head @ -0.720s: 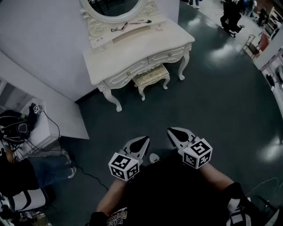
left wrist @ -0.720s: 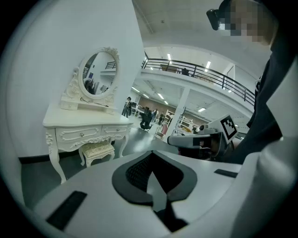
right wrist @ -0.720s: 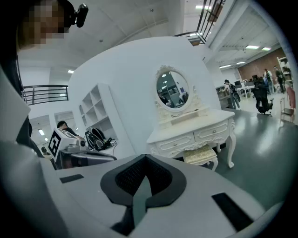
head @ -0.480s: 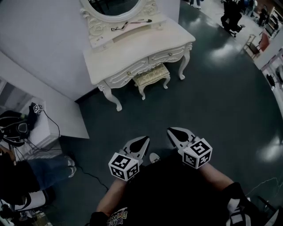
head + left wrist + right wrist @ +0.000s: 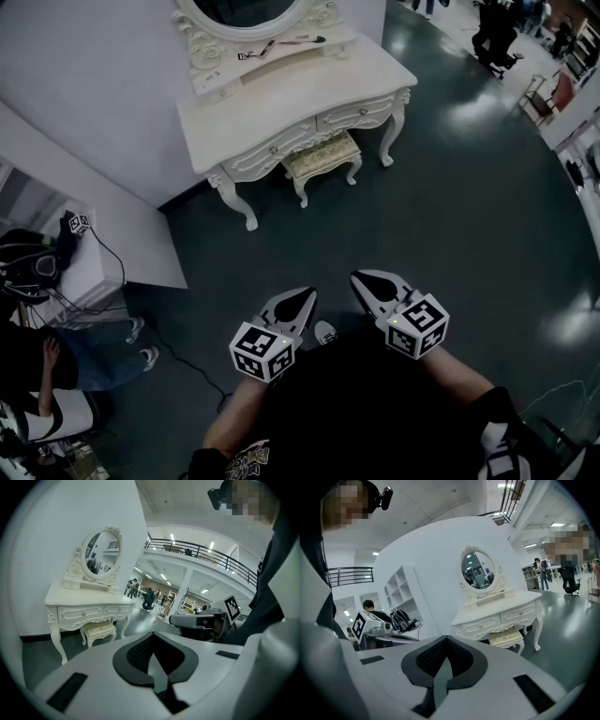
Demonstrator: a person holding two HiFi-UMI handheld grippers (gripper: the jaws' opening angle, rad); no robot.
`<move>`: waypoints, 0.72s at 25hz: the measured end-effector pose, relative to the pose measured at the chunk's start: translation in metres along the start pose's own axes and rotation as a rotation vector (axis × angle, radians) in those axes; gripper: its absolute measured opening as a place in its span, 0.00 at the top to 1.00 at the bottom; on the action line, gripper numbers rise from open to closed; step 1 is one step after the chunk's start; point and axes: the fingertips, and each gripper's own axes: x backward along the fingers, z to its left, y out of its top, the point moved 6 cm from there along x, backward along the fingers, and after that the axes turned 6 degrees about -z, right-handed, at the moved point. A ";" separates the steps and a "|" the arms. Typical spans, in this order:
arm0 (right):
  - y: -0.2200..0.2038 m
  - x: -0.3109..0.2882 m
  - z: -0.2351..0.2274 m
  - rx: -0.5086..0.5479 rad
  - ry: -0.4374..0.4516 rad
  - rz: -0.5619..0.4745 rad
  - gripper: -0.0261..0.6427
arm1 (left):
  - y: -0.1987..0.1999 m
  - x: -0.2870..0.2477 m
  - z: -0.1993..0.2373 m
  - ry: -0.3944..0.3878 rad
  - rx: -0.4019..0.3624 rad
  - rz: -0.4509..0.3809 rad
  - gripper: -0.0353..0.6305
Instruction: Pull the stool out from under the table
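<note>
Closest to me, both tools sit low in the head view against the operator's dark top. The left hand-held gripper (image 5: 302, 300) has its jaws pressed together with nothing between them. The right hand-held gripper (image 5: 366, 281) is just beside it, closed the same way and also empty. Both point ahead and slightly down at the floor (image 5: 450, 216), and neither touches anything.

Ahead of them a broad stretch of dark, glossy floor runs to the furniture, with the widest room off to the right. On the left the space is tighter. A thin cable (image 5: 187, 370) trails over the floor, a seated person (image 5: 47, 361) is cut off by the frame edge, and a white partition (image 5: 141, 253) juts out.

Well apart from both tools, the stool (image 5: 322, 157) stands tucked under the white worktop (image 5: 281, 103), between its curved front legs. The front of its pale cushioned seat and two of its legs show. The rear part is hidden under the drawer front.

The worktop backs against the white wall (image 5: 84, 84). On its raised shelf lie some thin dark items (image 5: 281, 44), too small for me to identify. The oval mirror (image 5: 246, 9) above is cropped by the top of the frame.
</note>
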 end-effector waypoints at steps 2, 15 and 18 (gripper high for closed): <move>0.001 0.002 -0.001 -0.002 -0.003 -0.004 0.92 | 0.001 -0.001 -0.001 0.003 0.000 -0.001 0.94; 0.003 0.027 -0.015 -0.021 -0.046 -0.035 0.92 | 0.001 -0.009 -0.015 0.002 0.007 -0.005 0.94; 0.002 0.032 -0.020 -0.027 -0.048 -0.036 0.92 | -0.002 -0.012 -0.020 0.001 0.006 0.002 0.94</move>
